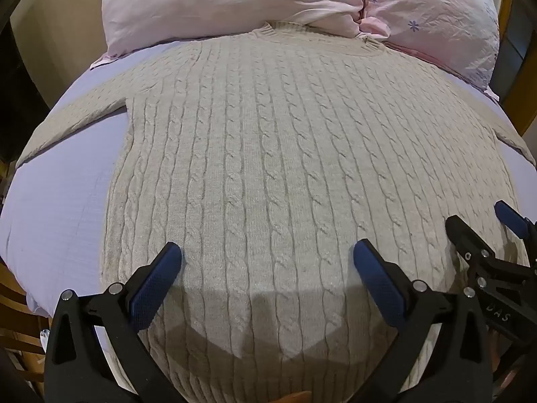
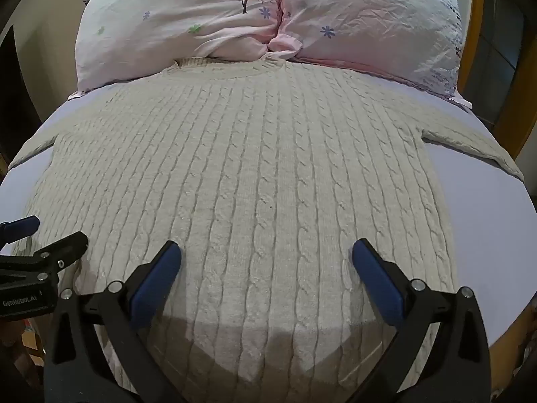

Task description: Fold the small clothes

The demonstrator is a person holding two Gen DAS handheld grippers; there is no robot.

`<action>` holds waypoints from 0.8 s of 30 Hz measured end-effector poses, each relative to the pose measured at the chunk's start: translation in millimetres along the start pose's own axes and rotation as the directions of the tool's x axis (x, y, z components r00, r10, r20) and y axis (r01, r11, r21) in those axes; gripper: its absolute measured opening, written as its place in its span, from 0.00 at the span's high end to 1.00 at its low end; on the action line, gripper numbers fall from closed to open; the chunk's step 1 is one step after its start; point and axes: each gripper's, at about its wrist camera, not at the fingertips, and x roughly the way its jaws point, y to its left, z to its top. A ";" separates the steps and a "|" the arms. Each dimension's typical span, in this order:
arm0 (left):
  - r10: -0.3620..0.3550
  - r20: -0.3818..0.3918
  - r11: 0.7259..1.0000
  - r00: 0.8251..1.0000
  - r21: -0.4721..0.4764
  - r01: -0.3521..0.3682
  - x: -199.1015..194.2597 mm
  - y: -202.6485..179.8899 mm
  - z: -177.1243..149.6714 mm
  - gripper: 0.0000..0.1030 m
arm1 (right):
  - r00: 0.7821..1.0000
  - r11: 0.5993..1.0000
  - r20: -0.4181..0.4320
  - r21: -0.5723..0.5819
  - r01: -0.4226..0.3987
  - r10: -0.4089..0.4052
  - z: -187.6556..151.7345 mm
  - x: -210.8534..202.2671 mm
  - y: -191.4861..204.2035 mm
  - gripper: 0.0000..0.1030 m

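A beige cable-knit sweater (image 1: 268, 154) lies flat on a lilac bed sheet (image 1: 60, 208), collar at the far end, sleeves spread to both sides. It also shows in the right wrist view (image 2: 255, 174). My left gripper (image 1: 267, 258) is open and empty, hovering over the sweater's lower part near the hem. My right gripper (image 2: 266, 257) is open and empty over the lower right part. The right gripper shows at the right edge of the left wrist view (image 1: 483, 221); the left gripper shows at the left edge of the right wrist view (image 2: 50, 231).
Two pink flowered pillows (image 1: 235, 3) (image 2: 369, 23) lie against the sweater's collar at the bed's far end. Wooden bed frame parts (image 1: 510, 67) show at the right. The sheet (image 2: 486, 235) is bare beside the sweater. Wooden slats (image 1: 16, 319) show at lower left.
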 end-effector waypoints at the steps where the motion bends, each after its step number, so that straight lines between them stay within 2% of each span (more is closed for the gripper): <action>1: 0.000 0.000 1.000 1.000 0.000 0.000 0.0 0.0 0.0 0.01 | 1.000 1.000 -0.001 0.001 -0.001 0.001 -0.1 0.2 -0.2 0.02; 24: 0.000 0.002 1.000 1.000 0.001 0.000 -0.1 0.0 0.0 0.01 | 1.000 1.000 -0.002 0.000 -0.002 0.002 0.1 0.3 -2.2 0.02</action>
